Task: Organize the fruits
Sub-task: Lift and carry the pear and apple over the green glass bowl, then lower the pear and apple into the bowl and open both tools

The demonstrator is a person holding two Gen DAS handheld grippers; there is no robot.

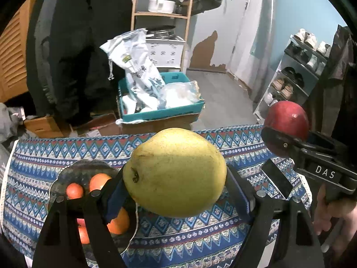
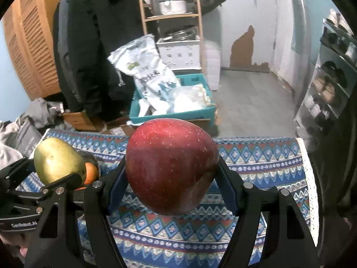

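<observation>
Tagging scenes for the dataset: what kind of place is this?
Most likely a lived-in home, an entry or storage corner. A grey shoe rack filled with pairs of shoes, a wooden shelf holding a lidded metal pot, and a table under a blue patterned woven cloth all point that way.

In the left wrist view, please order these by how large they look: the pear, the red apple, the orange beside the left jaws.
1. Pear, though it is nearest the camera, so partly inflated.
2. Red apple.
3. Orange, partly hidden, so its rank is unsure.
</observation>
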